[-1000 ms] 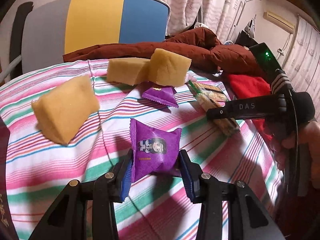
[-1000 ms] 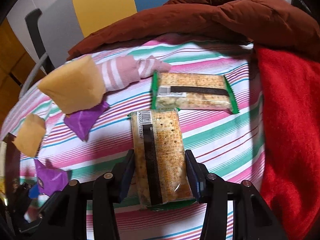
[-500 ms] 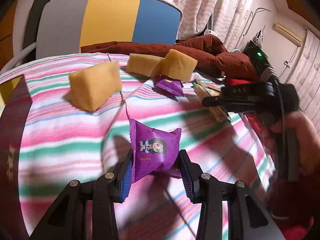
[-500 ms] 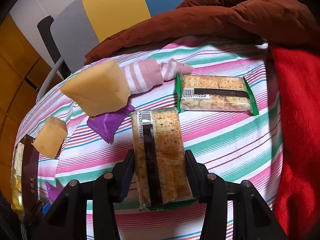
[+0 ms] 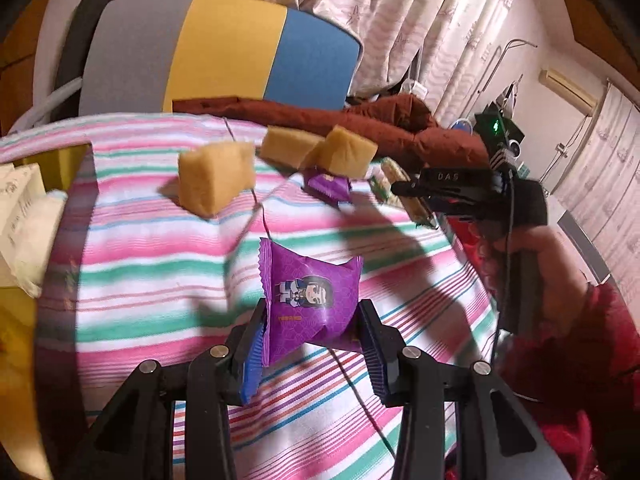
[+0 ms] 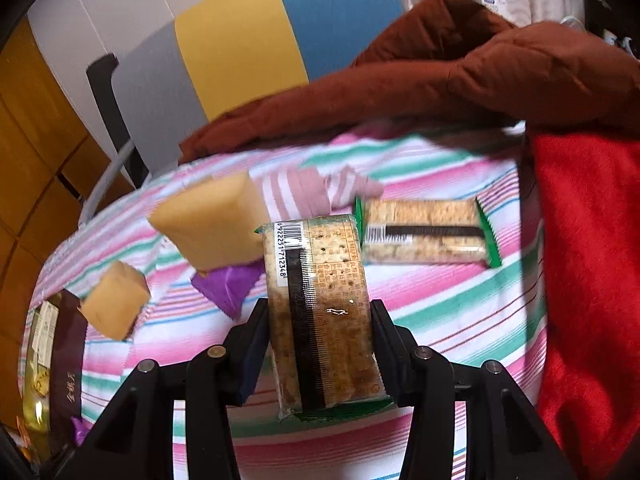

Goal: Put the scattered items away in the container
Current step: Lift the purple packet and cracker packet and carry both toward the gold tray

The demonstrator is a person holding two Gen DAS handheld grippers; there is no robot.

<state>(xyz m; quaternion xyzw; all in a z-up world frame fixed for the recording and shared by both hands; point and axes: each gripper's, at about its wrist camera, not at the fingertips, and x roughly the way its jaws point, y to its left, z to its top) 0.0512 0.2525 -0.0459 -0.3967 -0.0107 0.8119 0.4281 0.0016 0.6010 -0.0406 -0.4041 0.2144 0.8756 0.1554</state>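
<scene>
My left gripper (image 5: 312, 338) is shut on a purple snack packet (image 5: 310, 296) and holds it above the striped cloth (image 5: 160, 256). My right gripper (image 6: 320, 338) is shut on a cracker pack (image 6: 324, 312), lifted off the cloth; it also shows in the left wrist view (image 5: 404, 190). The container (image 5: 16, 216), a dark box with a yellow inside, is at the left edge and also shows in the right wrist view (image 6: 52, 364). On the cloth lie a second cracker pack (image 6: 428, 236), another purple packet (image 6: 228, 284) and three yellow sponge blocks (image 5: 216, 180).
A striped sock (image 6: 316, 192) lies behind the sponges. A brown quilt (image 6: 440, 80) and a red blanket (image 6: 588, 280) bound the far and right sides. A grey, yellow and blue chair back (image 5: 224, 52) stands behind the bed.
Both grippers have lifted their items and moved left toward the container. The box has come into the left wrist view. The cracker pack has left the cloth.
</scene>
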